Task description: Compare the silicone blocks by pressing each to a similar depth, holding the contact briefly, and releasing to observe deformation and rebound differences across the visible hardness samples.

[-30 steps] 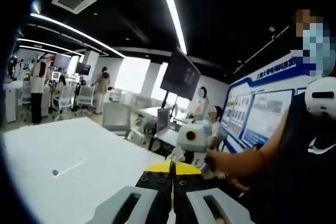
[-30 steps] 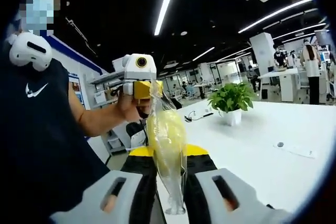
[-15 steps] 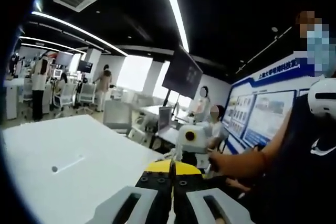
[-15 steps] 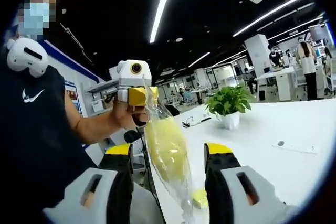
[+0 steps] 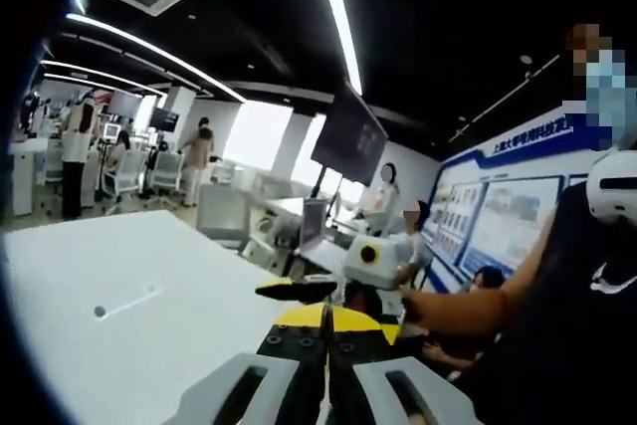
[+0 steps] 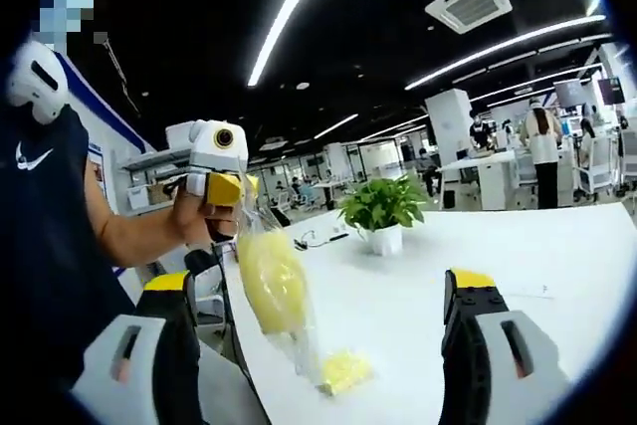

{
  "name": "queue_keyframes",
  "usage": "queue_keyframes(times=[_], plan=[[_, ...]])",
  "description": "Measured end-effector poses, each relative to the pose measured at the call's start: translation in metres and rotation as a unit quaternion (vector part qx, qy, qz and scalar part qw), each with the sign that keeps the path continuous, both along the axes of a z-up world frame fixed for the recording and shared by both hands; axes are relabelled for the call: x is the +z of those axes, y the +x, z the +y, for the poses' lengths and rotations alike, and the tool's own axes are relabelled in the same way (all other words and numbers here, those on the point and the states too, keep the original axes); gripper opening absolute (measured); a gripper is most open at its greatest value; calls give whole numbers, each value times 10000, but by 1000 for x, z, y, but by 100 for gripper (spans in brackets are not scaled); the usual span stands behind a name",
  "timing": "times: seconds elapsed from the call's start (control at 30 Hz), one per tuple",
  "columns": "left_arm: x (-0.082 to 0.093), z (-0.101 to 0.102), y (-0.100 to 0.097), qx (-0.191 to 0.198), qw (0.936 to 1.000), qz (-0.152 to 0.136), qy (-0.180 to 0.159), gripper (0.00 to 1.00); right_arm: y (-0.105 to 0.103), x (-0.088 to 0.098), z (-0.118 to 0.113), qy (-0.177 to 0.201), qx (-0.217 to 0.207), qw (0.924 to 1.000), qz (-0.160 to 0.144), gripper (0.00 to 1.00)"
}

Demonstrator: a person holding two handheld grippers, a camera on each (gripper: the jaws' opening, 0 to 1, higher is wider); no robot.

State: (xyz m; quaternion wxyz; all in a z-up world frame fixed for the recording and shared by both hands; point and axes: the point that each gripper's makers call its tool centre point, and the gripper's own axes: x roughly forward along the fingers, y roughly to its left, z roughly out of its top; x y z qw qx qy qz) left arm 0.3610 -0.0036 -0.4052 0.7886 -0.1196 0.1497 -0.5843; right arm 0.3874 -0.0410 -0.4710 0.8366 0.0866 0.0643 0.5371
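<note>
Bagged silicone block dangled over the desk, nothing pressed yet

Right claw (image 6: 318, 345) is spread wide, released. The clear bag (image 6: 271, 286) of yellow silicone is pinched shut-tight by the left claw (image 6: 235, 189), hung above the white desk (image 6: 557, 266), probably for setting down.

A clear, glossy, crinkled plastic bag (image 6: 271, 291) of yellow material hangs over a smooth matt white tabletop (image 6: 557, 276), beside a small yellow piece (image 6: 343, 370) with a lumpy surface and matt grey and black plastic fingers (image 6: 483, 345) tipped in yellow.
</note>
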Motion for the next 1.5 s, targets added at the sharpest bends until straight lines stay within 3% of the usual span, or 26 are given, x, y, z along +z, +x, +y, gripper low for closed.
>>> queue_keyframes(times=[0.1, 0.2, 0.33, 0.47, 0.57, 0.63, 0.67, 0.73, 0.97, 1.07, 1.13, 1.2, 1.5], plan=[[2, 0, 3, 58, 9999, 78, -129, 0, 9, -4, -15, -277, -386, 9986, -239, 97], [3, 1, 9, 153, 9997, 93, -165, 0, 16, -16, -32, -519, -747, 9955, -256, 97], [5, -1, 12, 225, 9994, 102, -226, 0, 15, -24, -59, -511, -1153, 9918, -220, 97], [4, -3, 16, 261, 9993, 101, -242, 0, 14, -43, -90, -905, -1636, 9820, -256, 97], [2, -6, 18, 286, 9992, 123, -237, 0, 9, -51, -105, -948, -1812, 9785, -266, 97], [-1, -8, 18, 283, 9992, 160, -241, 0, 4, -71, -117, -1358, -1915, 9714, -356, 97], [-3, -9, 19, 291, 9991, 171, -243, 0, -1, -86, -122, -1450, -1959, 9697, -170, 97], [-6, -10, 20, 294, 9990, 211, -253, 0, -7, -100, -127, -1330, -1992, 9708, 98, 97], [-10, -11, 20, 287, 9988, 299, -266, 0, -21, -119, -145, -1234, -2253, 9664, 127, 97], [-16, -11, 22, 339, 9984, 365, -271, 0, -24, -130, -148, -1438, -2301, 9624, 104, 97], [-22, -11, 23, 392, 9979, 429, -283, 0, -27, -147, -151, -1745, -2294, 9575, 39, 97], [-28, -11, 25, 467, 9973, 489, -281, 0, -29, -161, -151, -1815, -2297, 9560, 197, 97], [-36, -8, 29, 592, 9957, 620, -346, 0, -28, -165, -148, -1655, -2322, 9584, 148, 97]])
